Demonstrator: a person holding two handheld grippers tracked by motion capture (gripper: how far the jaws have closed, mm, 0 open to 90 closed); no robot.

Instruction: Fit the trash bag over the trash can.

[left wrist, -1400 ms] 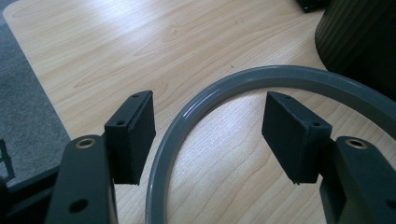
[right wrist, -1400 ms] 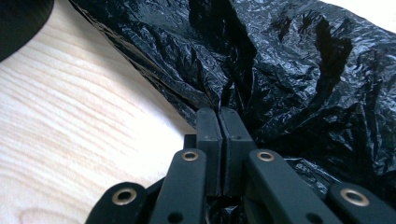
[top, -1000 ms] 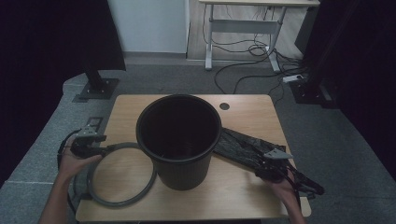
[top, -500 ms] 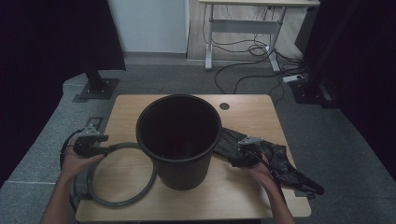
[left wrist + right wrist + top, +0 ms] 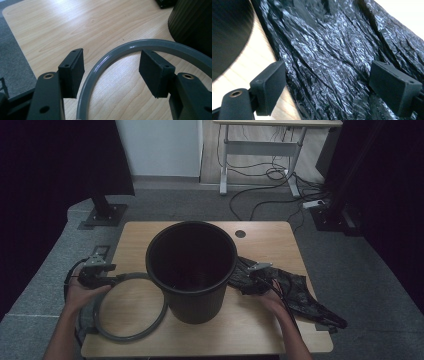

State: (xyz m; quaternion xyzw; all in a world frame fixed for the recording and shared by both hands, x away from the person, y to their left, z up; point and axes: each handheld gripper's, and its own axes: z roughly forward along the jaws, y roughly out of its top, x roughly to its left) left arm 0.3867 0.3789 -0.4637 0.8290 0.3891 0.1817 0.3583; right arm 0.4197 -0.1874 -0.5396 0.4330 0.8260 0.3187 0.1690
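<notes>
On the wooden table (image 5: 270, 245) I counted three things: one black bucket (image 5: 191, 270), one grey ring (image 5: 131, 307) and one black plastic bag (image 5: 295, 292). The bucket stood upright near the middle of the table, with its mouth open to the top. The ring lay flat to the left of it, close beside its base; I could not tell if the two touched. The bag lay crumpled and flat to the right of the bucket, and reached to the right edge of the table.

I had two grippers, one in each hand. The left gripper (image 5: 102, 272) was at the far left part of the ring. In the left gripper view its jaws stood apart on both sides of the ring (image 5: 120, 57), one outside and one inside, and neither pad pressed on it. The right gripper (image 5: 255, 279) was over the end of the bag nearest to the bucket. Its jaws had just been opening, and in the right gripper view they stood wide over the bag (image 5: 332, 55), gripping nothing.
</notes>
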